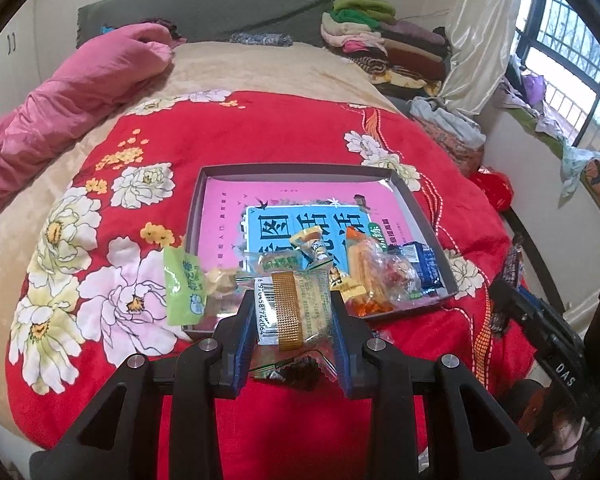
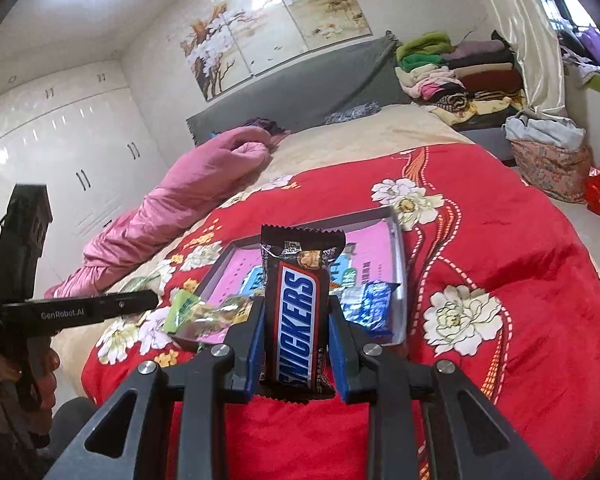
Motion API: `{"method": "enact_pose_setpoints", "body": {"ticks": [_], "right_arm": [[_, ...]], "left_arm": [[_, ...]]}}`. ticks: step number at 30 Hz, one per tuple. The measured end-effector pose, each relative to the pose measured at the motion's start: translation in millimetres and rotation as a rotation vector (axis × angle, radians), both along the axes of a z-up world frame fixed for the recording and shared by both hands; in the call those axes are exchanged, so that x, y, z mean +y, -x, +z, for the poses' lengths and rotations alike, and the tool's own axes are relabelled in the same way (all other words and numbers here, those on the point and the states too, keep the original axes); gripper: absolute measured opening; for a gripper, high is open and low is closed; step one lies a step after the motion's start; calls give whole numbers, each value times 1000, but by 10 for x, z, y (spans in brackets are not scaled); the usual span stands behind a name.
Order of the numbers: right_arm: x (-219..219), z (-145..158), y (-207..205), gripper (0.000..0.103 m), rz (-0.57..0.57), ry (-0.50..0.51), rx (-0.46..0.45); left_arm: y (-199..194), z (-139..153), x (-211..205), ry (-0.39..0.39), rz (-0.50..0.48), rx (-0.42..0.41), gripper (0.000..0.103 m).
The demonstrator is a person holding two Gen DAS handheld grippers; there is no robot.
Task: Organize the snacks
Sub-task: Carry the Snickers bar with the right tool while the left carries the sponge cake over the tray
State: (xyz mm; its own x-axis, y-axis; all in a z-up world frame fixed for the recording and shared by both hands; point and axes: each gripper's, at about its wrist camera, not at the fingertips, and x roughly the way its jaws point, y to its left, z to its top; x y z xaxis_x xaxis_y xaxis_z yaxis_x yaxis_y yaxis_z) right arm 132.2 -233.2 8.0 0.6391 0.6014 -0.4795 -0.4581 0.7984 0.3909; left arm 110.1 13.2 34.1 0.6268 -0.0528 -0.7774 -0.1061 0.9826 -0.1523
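Snacks, left to right: left gripper (image 1: 294, 312) pinches a light, crinkly clear-wrapped cake (image 1: 300, 308) above the box's (image 1: 300, 169) near edge. Right gripper (image 2: 296, 338) clamps a stiff, slick Snickers bar (image 2: 298, 308) mid-length, also near that edge.

hidden: box (image 2: 398, 280) front part, behind Snickers bar (image 2: 296, 312) | cut off: bed (image 1: 340, 420) at 6 o'clock | too small: words on cake packet (image 1: 296, 308)

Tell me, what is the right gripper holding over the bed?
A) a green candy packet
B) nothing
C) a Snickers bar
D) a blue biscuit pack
C: in the right wrist view the right gripper is shut on the Snickers bar, its name plain on the brown wrapper.
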Motion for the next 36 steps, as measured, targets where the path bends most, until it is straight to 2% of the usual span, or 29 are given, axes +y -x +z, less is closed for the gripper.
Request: {"method": "enact_pose_setpoints", "body": {"ticks": [16,31,36], "right_arm": [[-45,-70,-354,29,-27,-28,-5],[69,-71,-542,29,-27,8,-20],[128,-111,-616,29,-14,28,-7]], "left_arm": [[-348,-4,91,-24,29,-4,35],[-474,-454,70,-50,32,76,35],[-519,-576,117,-51,60,92,35]]}}
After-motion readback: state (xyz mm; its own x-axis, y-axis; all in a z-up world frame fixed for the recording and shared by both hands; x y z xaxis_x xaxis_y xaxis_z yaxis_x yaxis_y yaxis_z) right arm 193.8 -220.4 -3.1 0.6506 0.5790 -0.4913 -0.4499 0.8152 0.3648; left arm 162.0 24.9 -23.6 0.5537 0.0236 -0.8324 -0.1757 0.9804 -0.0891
